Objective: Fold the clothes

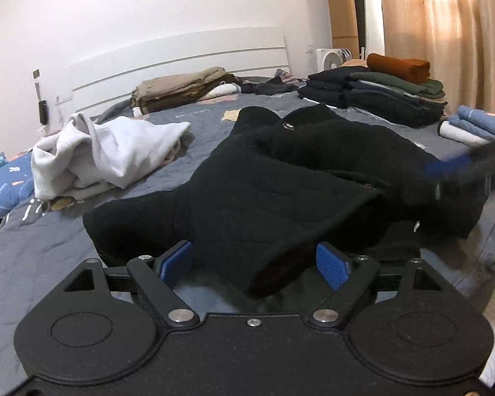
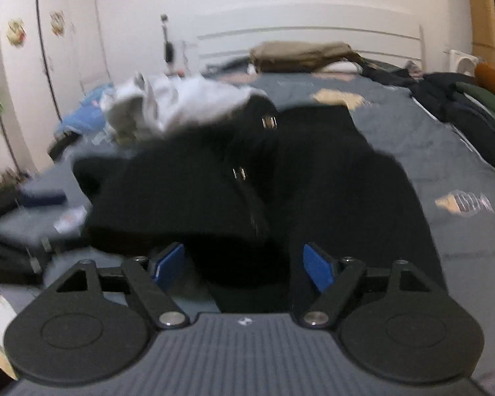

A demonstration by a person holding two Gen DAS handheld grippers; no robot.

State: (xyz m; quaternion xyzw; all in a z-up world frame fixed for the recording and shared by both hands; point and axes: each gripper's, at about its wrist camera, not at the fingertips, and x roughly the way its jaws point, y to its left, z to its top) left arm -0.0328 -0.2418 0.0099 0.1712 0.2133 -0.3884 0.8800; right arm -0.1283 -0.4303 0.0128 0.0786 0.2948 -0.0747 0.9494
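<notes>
The black jacket (image 1: 280, 178) lies spread and rumpled on the grey quilted bed (image 1: 49, 241), near its front edge, one sleeve end pointing toward the left gripper (image 1: 254, 264). That gripper hovers just over the near sleeve, its blue pads (image 1: 178, 260) standing wide apart with the cuff between them but not pinched. Going from the bed's left side across: a blue patterned pillow (image 1: 3, 188) sits at the left edge, then a crumpled white garment (image 1: 109, 151) just beside the jacket, then a tan folded pile (image 1: 181, 89) far back by the white headboard (image 1: 181, 56). Toward the right edge stands a stack of dark folded clothes (image 1: 373, 95) topped by a rust-brown roll (image 1: 399, 66), with light blue folded items (image 1: 478, 122) nearer the front. In the right wrist view, which is blurred, the right gripper (image 2: 244, 265) is likewise spread apart above the jacket's near hem, holding nothing, and two metal snaps (image 2: 269, 121) show on the dark cloth.
</notes>
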